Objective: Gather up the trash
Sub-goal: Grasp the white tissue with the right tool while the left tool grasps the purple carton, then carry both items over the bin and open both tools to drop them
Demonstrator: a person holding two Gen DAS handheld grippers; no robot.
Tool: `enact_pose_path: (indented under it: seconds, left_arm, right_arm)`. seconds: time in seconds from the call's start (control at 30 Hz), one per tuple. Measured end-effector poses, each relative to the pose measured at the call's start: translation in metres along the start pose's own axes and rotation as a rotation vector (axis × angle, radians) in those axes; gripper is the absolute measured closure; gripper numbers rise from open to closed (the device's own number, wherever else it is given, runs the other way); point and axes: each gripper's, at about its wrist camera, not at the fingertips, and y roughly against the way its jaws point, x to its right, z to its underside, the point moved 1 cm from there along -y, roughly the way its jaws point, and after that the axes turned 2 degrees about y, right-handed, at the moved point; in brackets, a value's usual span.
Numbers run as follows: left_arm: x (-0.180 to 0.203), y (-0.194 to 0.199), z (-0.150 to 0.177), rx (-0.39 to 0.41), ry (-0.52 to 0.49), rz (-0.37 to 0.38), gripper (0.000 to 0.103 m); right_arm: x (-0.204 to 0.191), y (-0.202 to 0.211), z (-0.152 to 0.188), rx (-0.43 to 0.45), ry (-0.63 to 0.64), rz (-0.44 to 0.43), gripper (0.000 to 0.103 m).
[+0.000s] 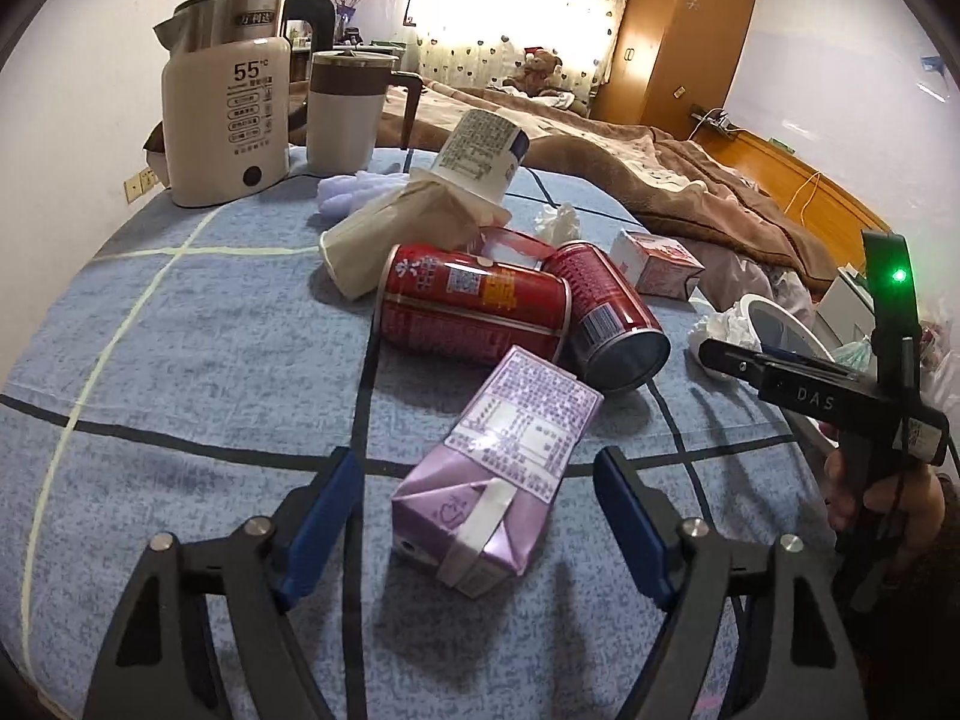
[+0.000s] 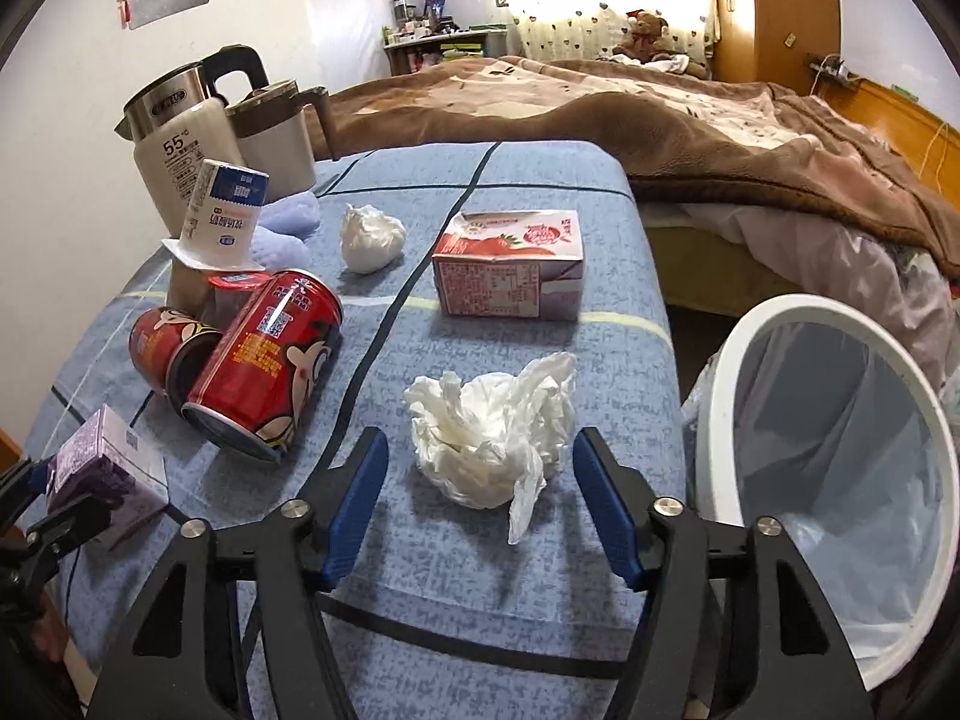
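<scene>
I am holding my left gripper (image 1: 477, 516) around the purple carton (image 1: 498, 468), its blue pads standing apart on either side with a gap showing on both flanks, so nothing is clamped yet. I am holding my right gripper (image 2: 480, 498) the same way around the near tissue (image 2: 489, 444) — jaws apart, pads clear of the paper, the wad lying on the blue cloth (image 2: 480, 570) between them. Judging from how things lie, I am only starting: every piece of trash I can see is still sitting on the cloth. Beyond the purple carton two red cans (image 1: 474, 306) are lying on their sides, touching each other, with a beige pack (image 1: 396, 228) and a white cup (image 1: 480, 150) tipped on top of it behind them. Farther out a second tissue (image 2: 369, 237) and a strawberry carton (image 2: 510, 264) are lying well apart from the pile. As for containers, the white bin (image 2: 744, 372) is standing just beside the table edge on my right, lined with a clear bag; what I am seeing of its inside looks empty, though its bottom is out of view. The kettle (image 1: 225, 102) and the mug (image 1: 348, 108) are standing upright at the far corner with lids on — contents hidden, and I am not counting them as trash.
</scene>
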Motion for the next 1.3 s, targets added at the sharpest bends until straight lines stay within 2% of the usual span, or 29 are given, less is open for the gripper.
enact_pose_path:
  seconds: [0.07,0.13,0.2,0.23,0.37,0.57,0.73,0.83,1.13,1.3]
  left_arm:
    - [0.002,-0.003,0.0,-0.007,-0.004,0.023,0.03]
    - [0.006,-0.006,-0.001,-0.009,-0.018,0.03,0.045]
    - [0.01,-0.009,-0.001,-0.018,-0.025,0.034,0.058]
    - [0.012,-0.01,-0.001,-0.022,-0.027,0.046,0.061]
    - [0.018,-0.01,-0.002,-0.015,-0.032,0.042,0.062]
    - [0.033,0.002,-0.009,0.033,-0.052,0.047,0.062]
    - [0.056,0.011,-0.02,0.056,-0.08,0.094,0.062]
    - [0.076,0.008,-0.032,0.062,-0.095,0.144,0.062]
    - [0.158,-0.027,-0.061,0.016,-0.181,0.347,0.062]
    - [0.208,-0.052,-0.065,-0.036,-0.239,0.387,0.062]
  right_arm:
    - [0.002,-0.002,0.0,-0.001,-0.008,-0.004,0.056]
    - [0.004,-0.002,0.001,0.0,-0.022,-0.011,0.062]
    - [0.007,0.0,0.002,0.008,-0.035,-0.031,0.075]
    - [0.008,0.002,0.002,0.016,-0.042,-0.035,0.077]
    - [0.011,0.009,0.003,0.038,-0.055,-0.054,0.082]
    - [0.016,0.025,0.006,0.082,-0.078,-0.079,0.083]
    - [0.027,0.046,0.006,0.121,-0.11,-0.097,0.083]
    - [0.041,0.064,0.006,0.145,-0.127,-0.092,0.083]
    - [0.11,0.1,0.011,0.171,-0.205,0.031,0.083]
    - [0.149,0.102,0.018,0.152,-0.267,0.085,0.083]
